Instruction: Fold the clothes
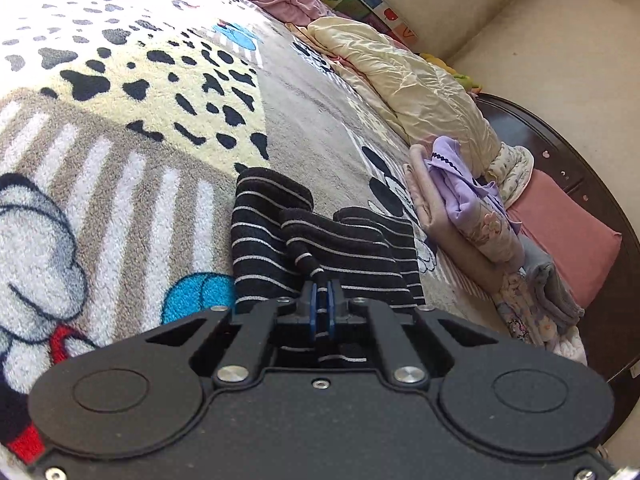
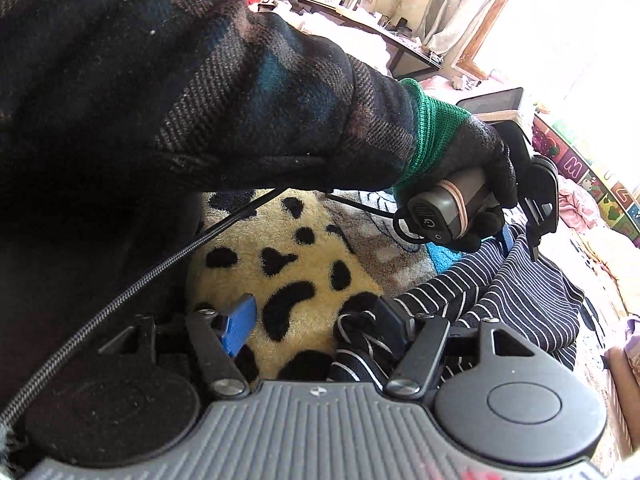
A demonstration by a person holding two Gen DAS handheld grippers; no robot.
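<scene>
A: Your left gripper (image 1: 321, 300) — blue pads pressed together on a pinched fold of the black knit garment with thin white stripes (image 1: 320, 248), which lies bunched straight ahead of it on the plush cartoon-print blanket (image 1: 120, 128).

B: And your right gripper (image 2: 316, 320)?

A: Jaws wide apart. The striped cloth drapes over its right finger; the blue pad (image 2: 239, 324) on its left finger is bare. Ahead of it, your gloved left hand (image 2: 480, 184) grips the other tool.

Letter "M" on the alphabet play mat (image 2: 573, 165); power symbol on the grey handle's button (image 2: 429, 222). Other letters illegible.
</scene>
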